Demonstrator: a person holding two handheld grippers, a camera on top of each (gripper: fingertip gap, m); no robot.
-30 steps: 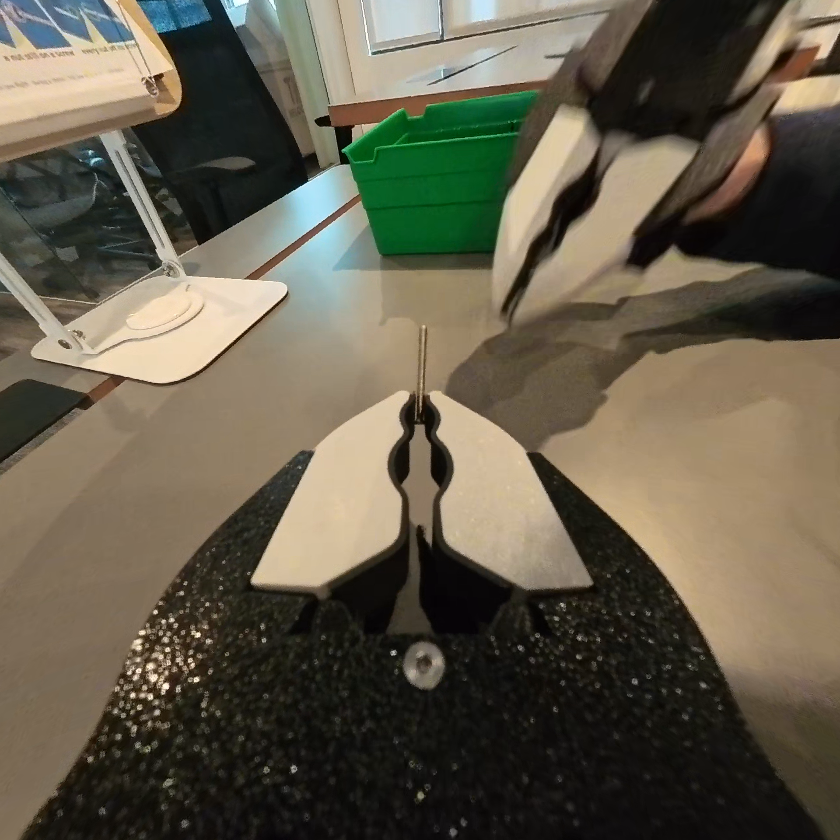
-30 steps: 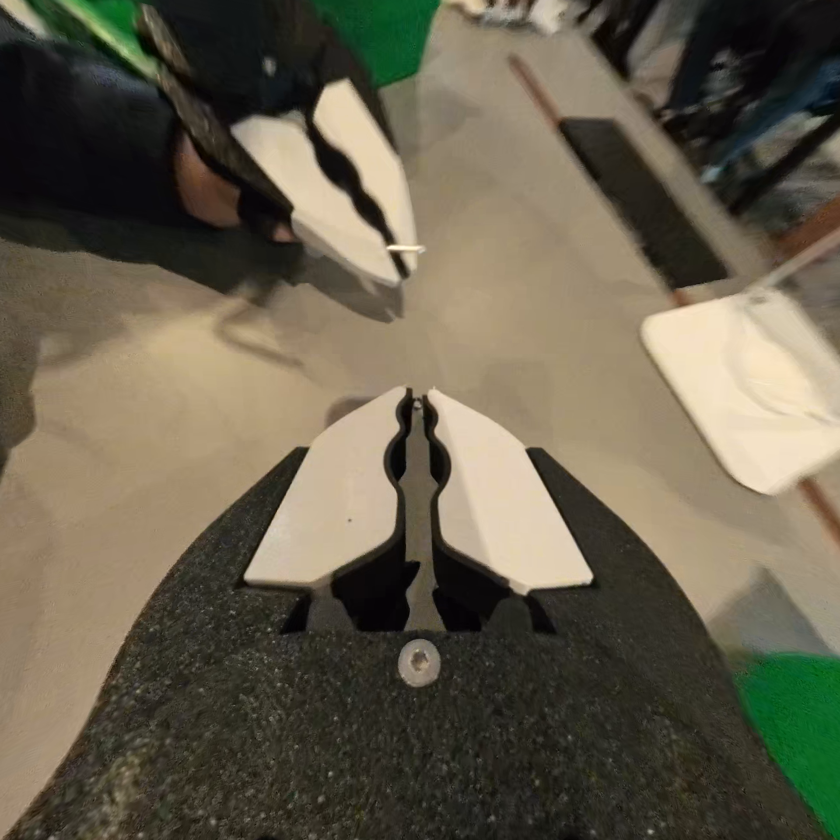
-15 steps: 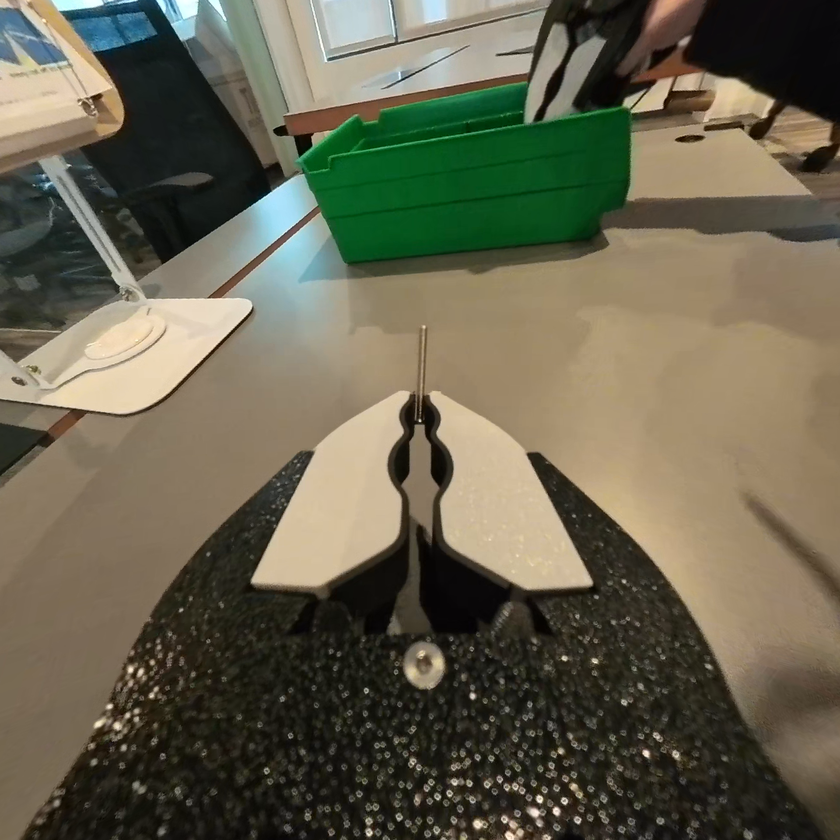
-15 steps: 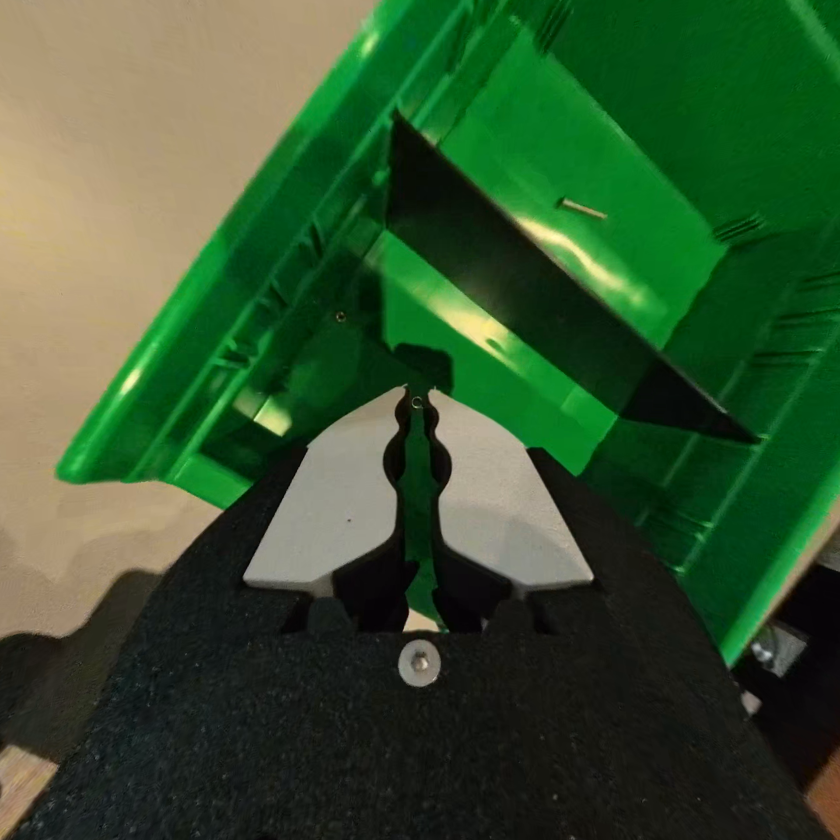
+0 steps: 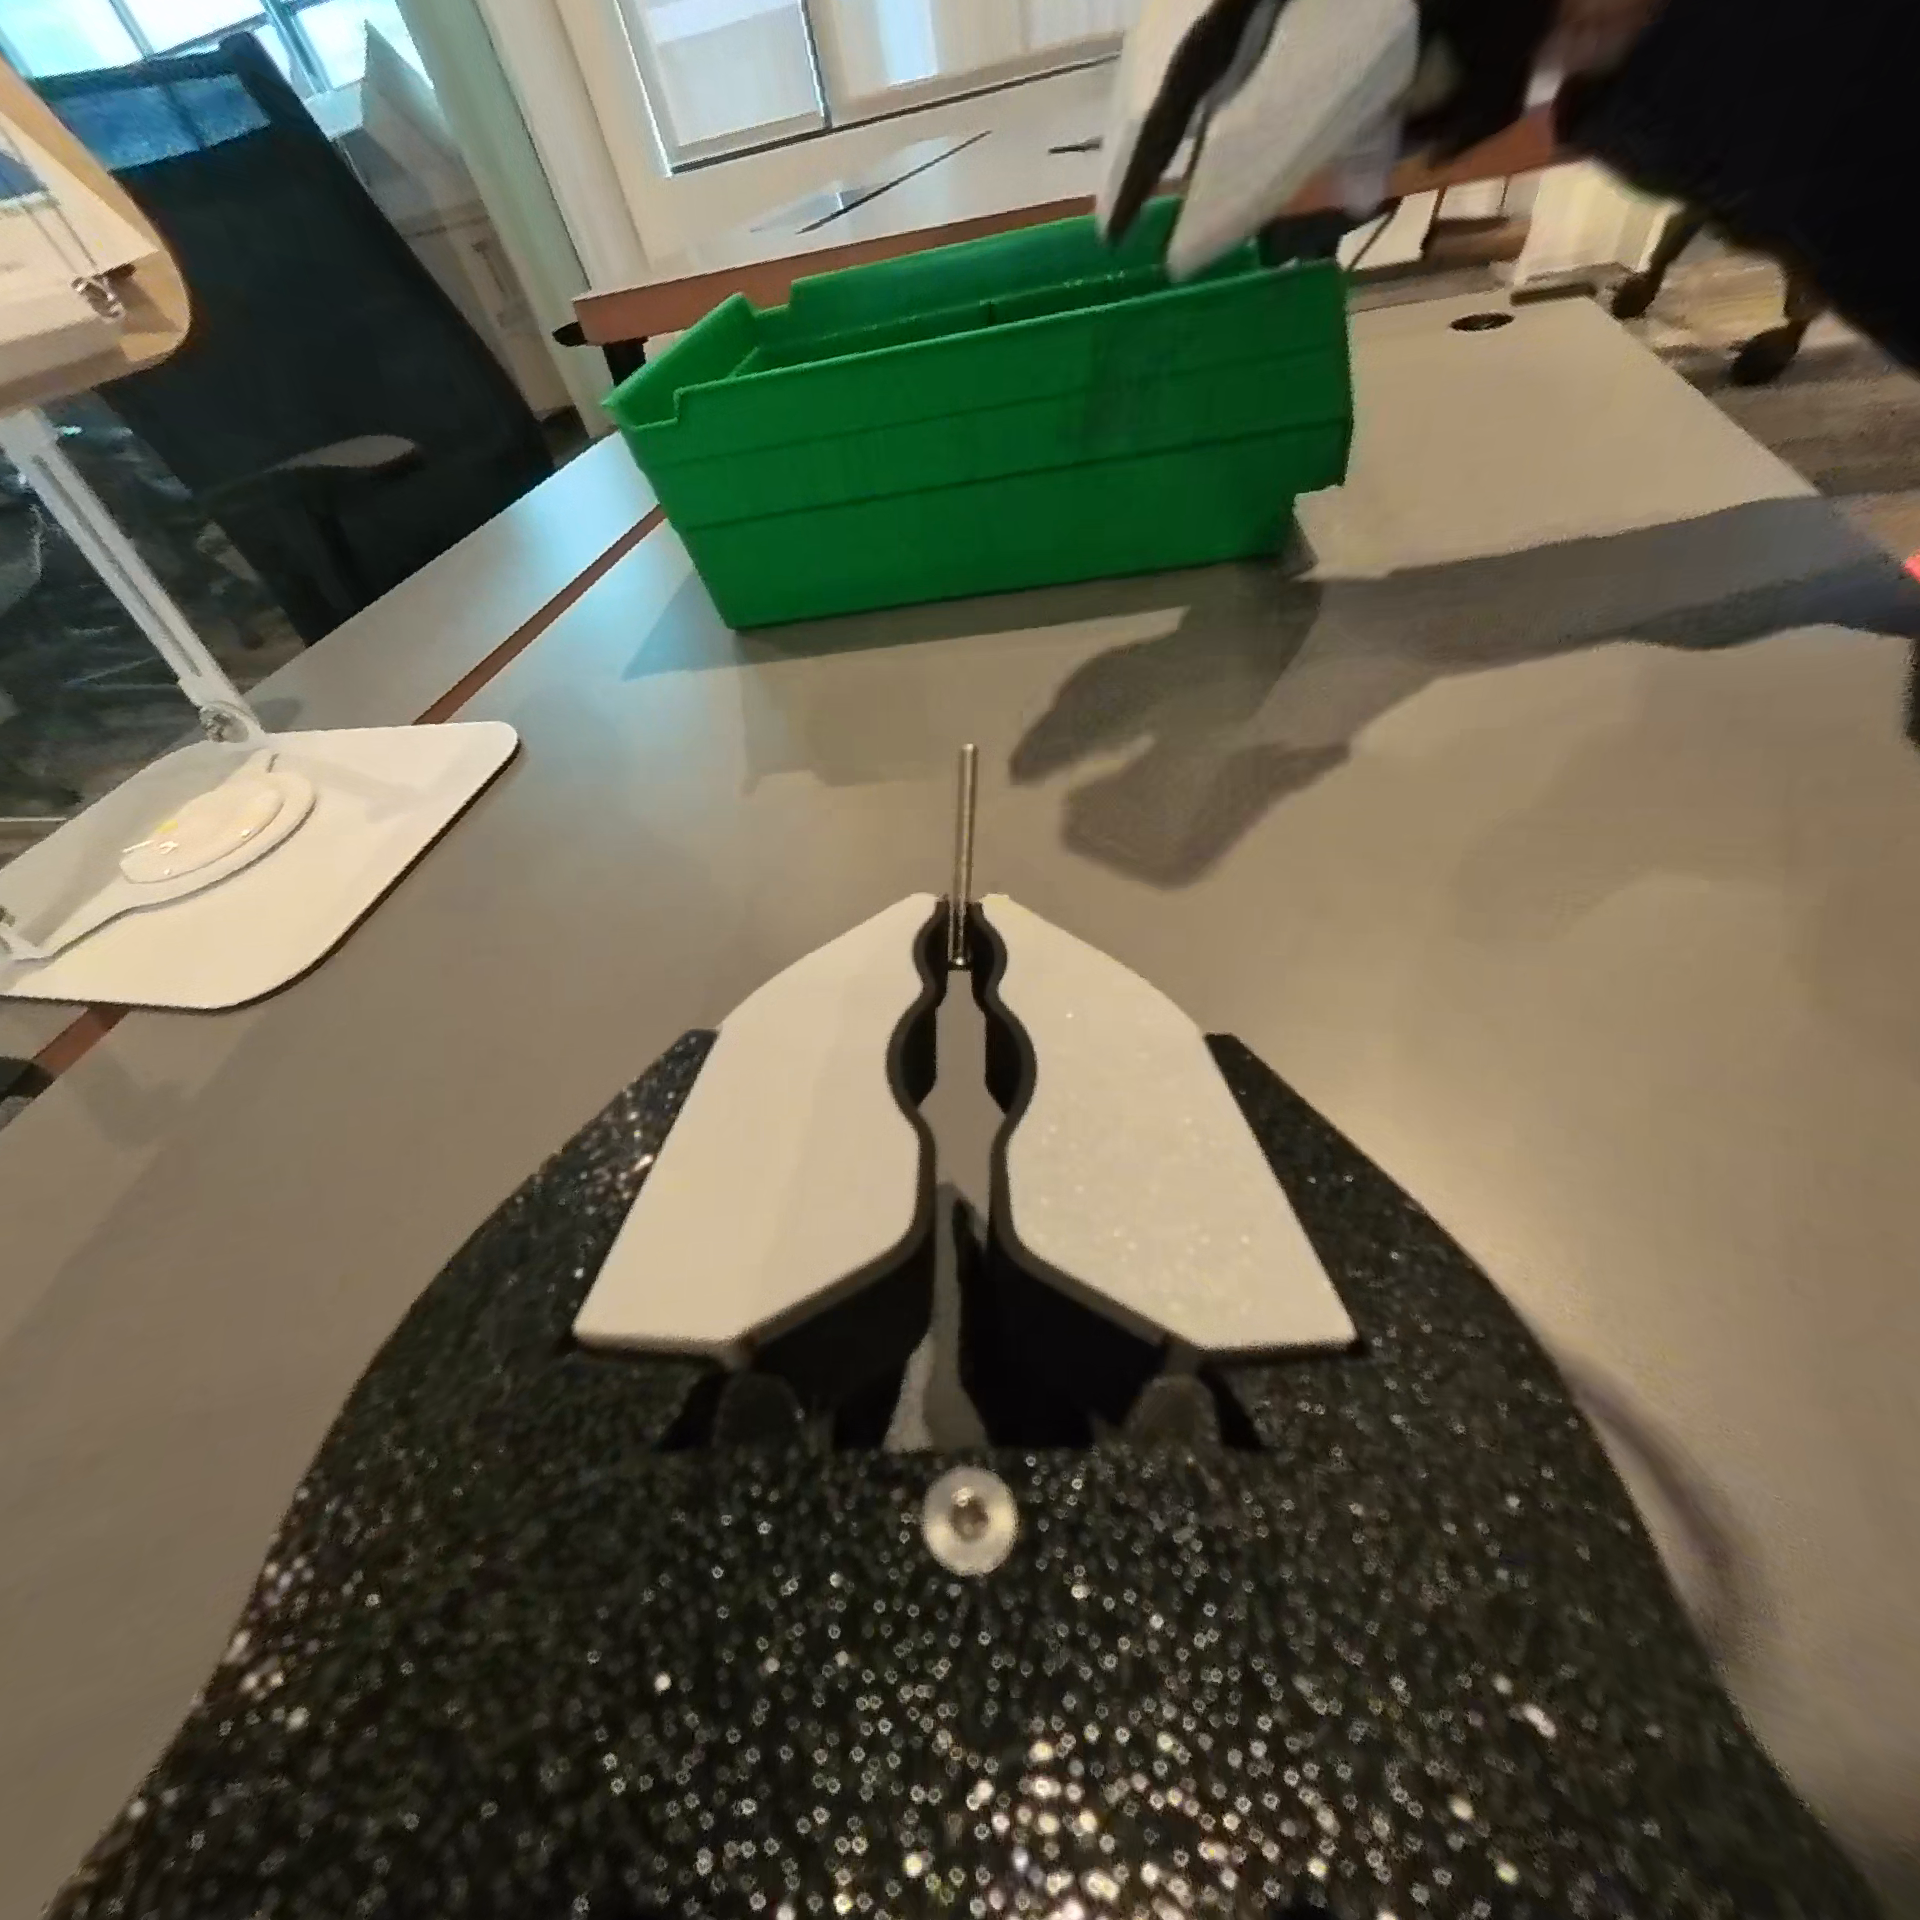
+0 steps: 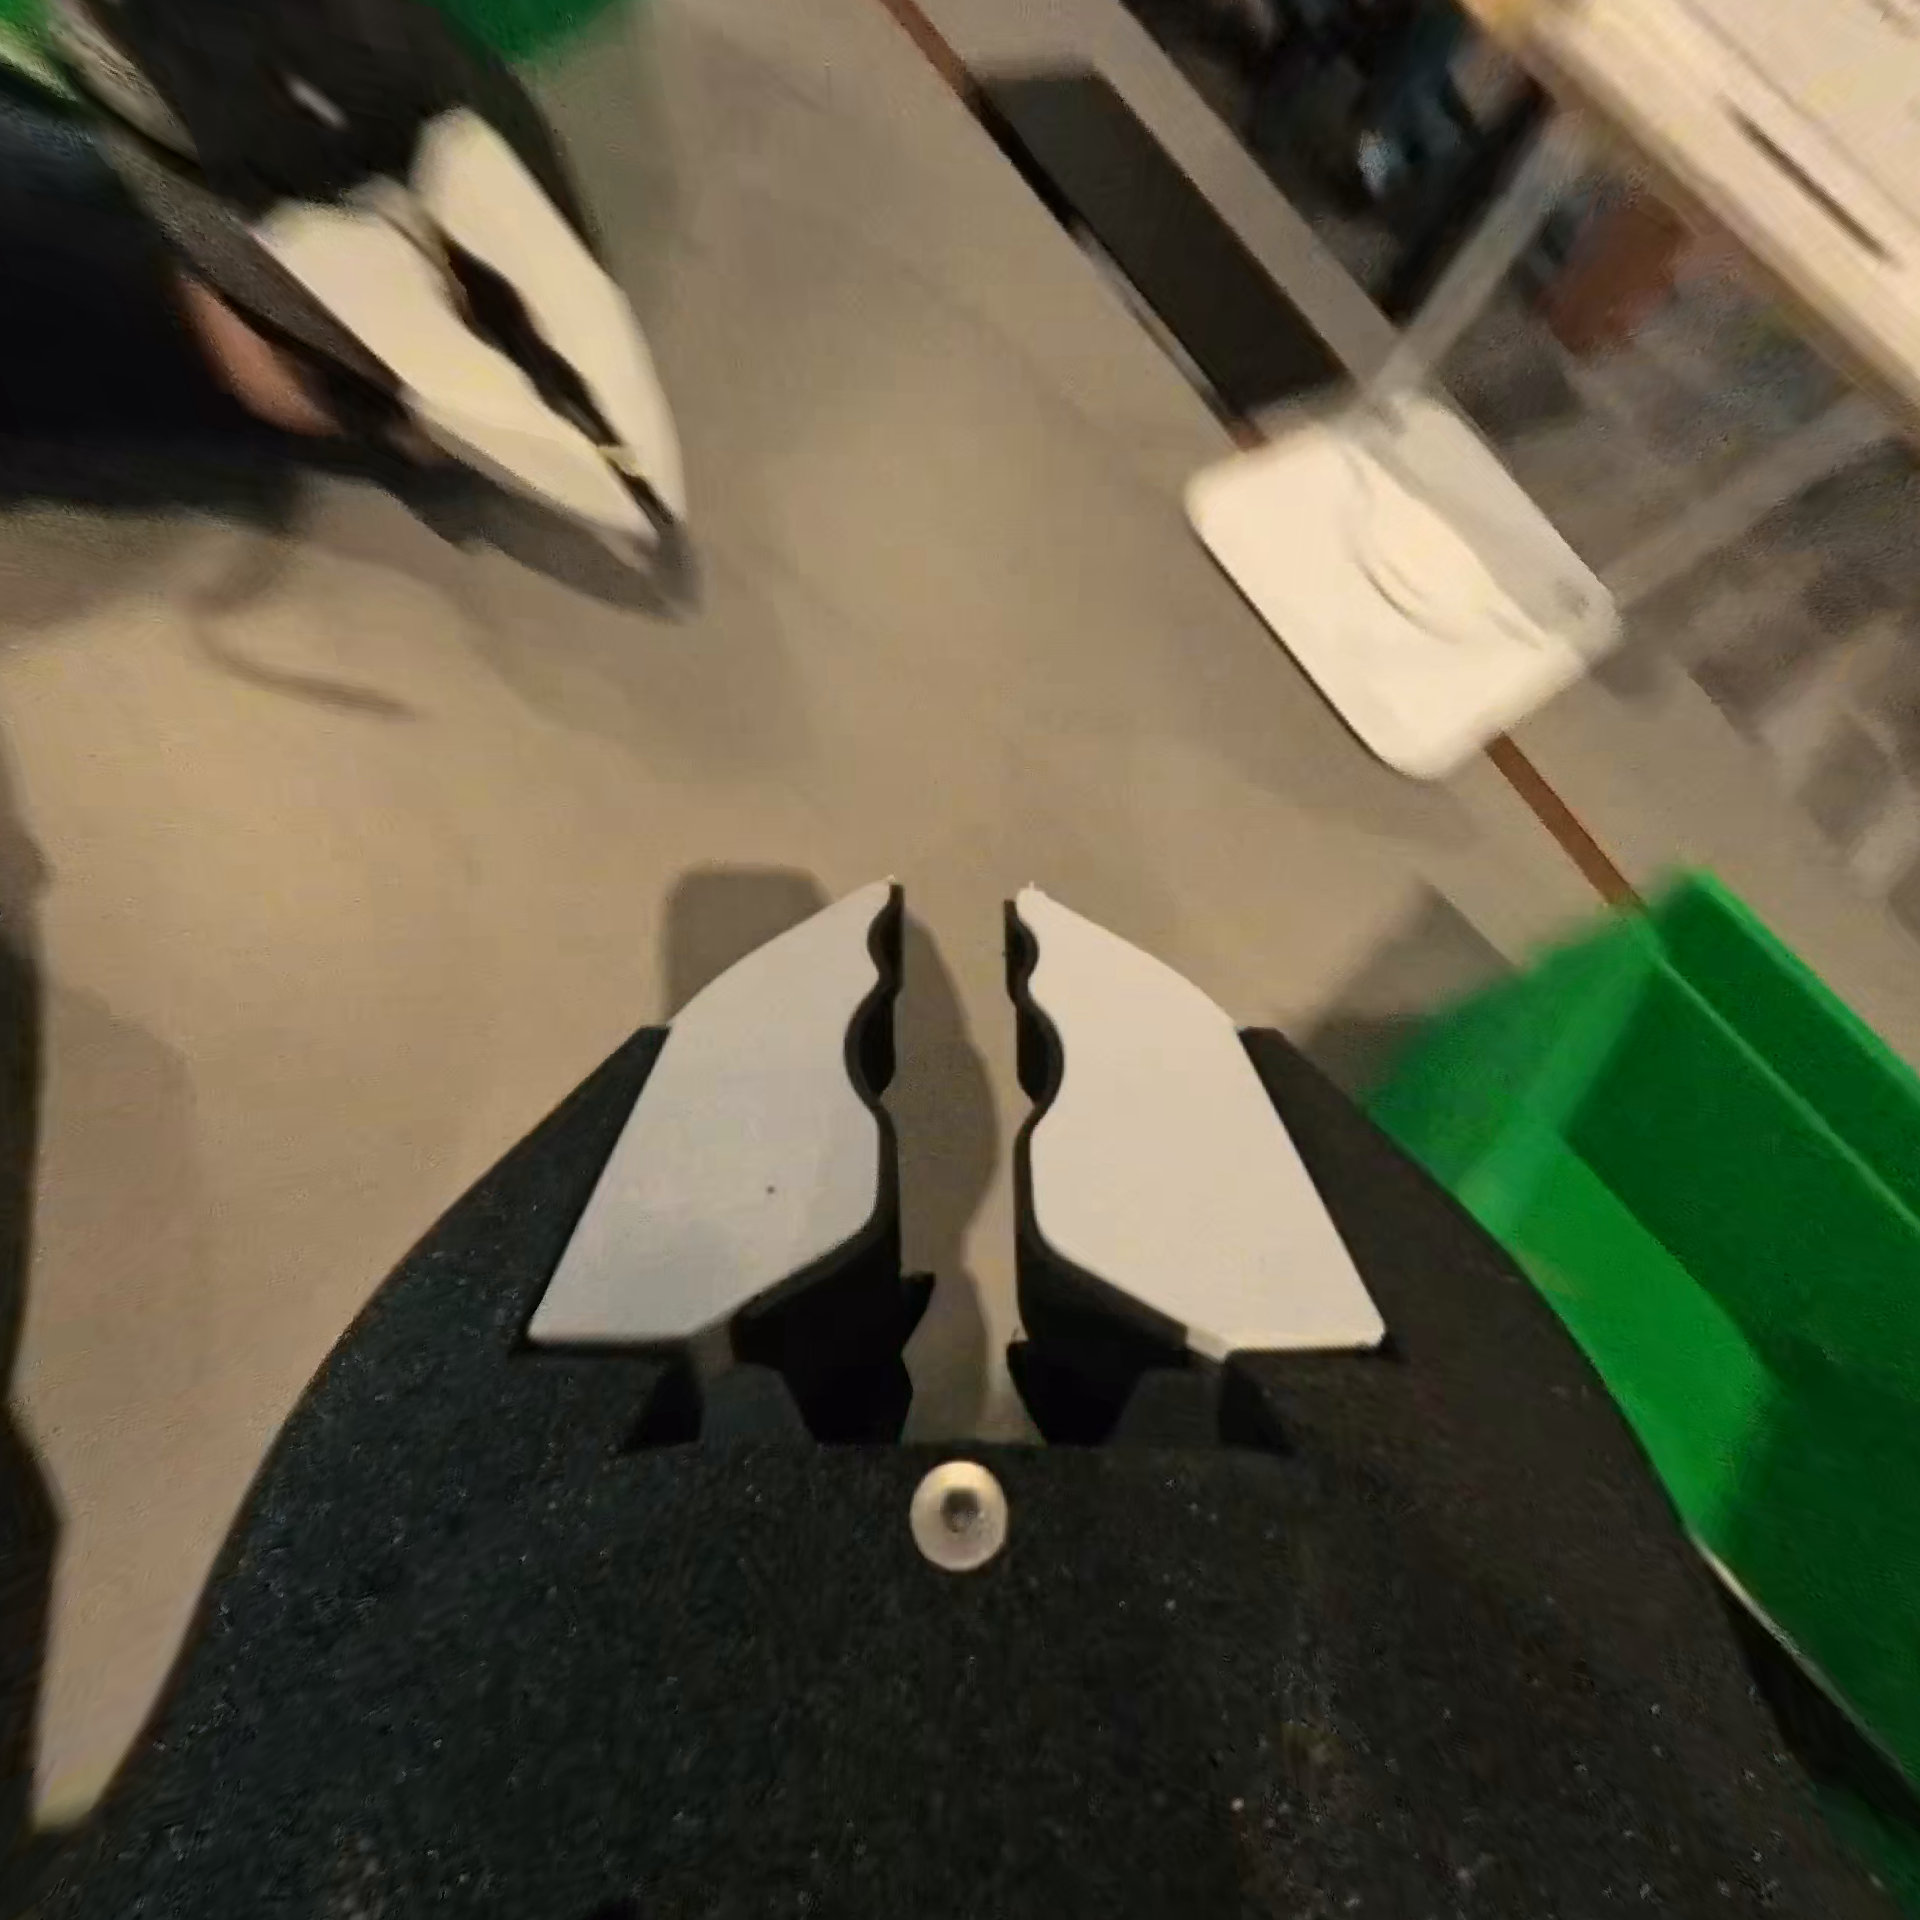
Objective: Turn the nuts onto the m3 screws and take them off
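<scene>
My left gripper (image 5: 961, 916) is shut on a thin silver screw (image 5: 965, 821) that sticks straight out past the fingertips, above the grey table (image 5: 1455, 987). No nut shows on the screw. My right gripper (image 6: 954, 902) is open with nothing between its pads, above the table next to the green bin (image 6: 1704, 1174). In the left wrist view the right gripper (image 5: 1195, 156) hangs blurred over the bin's (image 5: 987, 436) far right corner. In the right wrist view the left gripper (image 6: 634, 478) shows blurred at the upper left.
A white stand base (image 5: 249, 842) with a slanted post sits at the table's left edge; it also shows in the right wrist view (image 6: 1392, 582). A dark office chair (image 5: 281, 364) stands beyond the table. A person's dark sleeve (image 5: 1766, 145) is at the upper right. The tips of one gripper are about 15 cm away from the tips of the other.
My right gripper was shut on a small nut over the bin half a second ago; now it is open, empty and swung away from the bin's inside. The left gripper still holds the screw.
</scene>
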